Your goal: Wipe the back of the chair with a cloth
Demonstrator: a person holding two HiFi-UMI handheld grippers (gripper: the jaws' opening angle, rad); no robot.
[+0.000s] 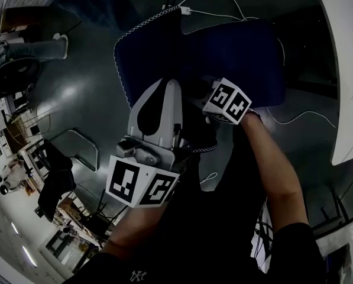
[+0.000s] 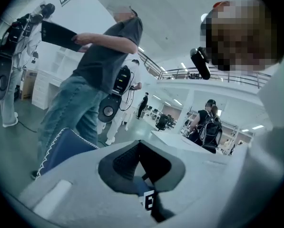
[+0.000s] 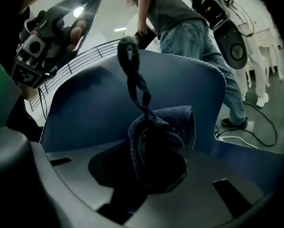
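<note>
A dark blue chair (image 1: 235, 58) with white stitched edges stands below me. In the right gripper view its back (image 3: 108, 103) rises just beyond the jaws. My right gripper (image 3: 142, 160) is shut on a dark blue cloth (image 3: 156, 127), and a twisted end of it sticks up. In the head view the right gripper (image 1: 209, 96) sits against the chair. The left gripper (image 1: 171, 87) points at the chair's near edge beside it. Its jaws (image 2: 141, 163) look shut and hold nothing, with the chair's stitched edge (image 2: 61, 148) to their left. The left gripper (image 3: 46, 37) also shows high up in the right gripper view.
A person in jeans (image 3: 189, 32) stands just behind the chair and holds a flat dark object (image 2: 58, 34). A white cable (image 1: 211, 10) trails on the floor by the chair. A white table edge (image 1: 347, 70) curves along the right. Cluttered desks (image 1: 22, 152) stand at the left.
</note>
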